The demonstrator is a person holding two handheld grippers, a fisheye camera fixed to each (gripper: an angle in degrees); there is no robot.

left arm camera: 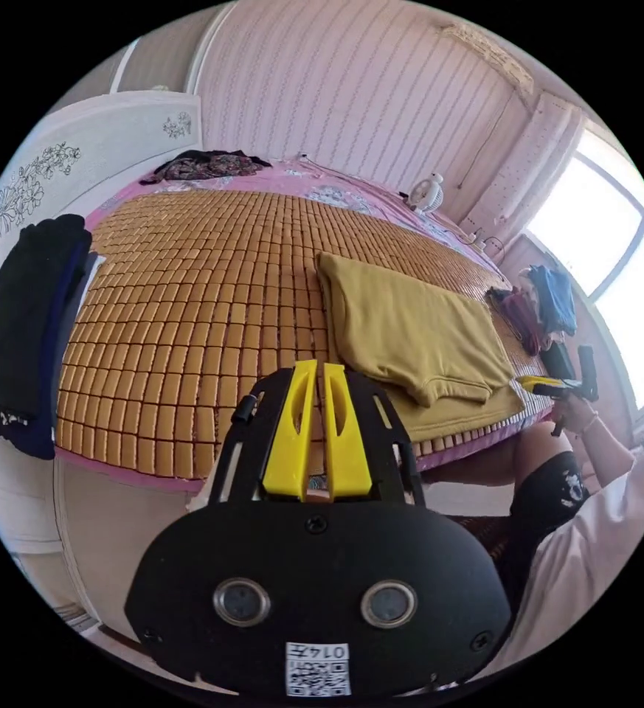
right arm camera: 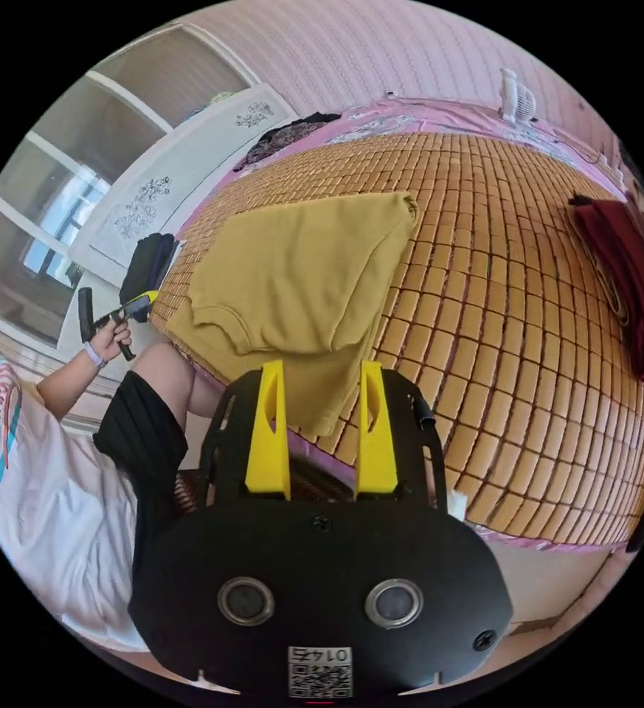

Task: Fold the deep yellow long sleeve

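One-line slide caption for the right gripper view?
Open right gripper hovers over the partly folded deep yellow long sleeve on the mat.

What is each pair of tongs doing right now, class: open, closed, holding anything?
Left tongs: closed, jaws almost touching, holding nothing, short of the yellow garment.
Right tongs: open, jaws wide apart, holding nothing, hovering before the garment's near edge.
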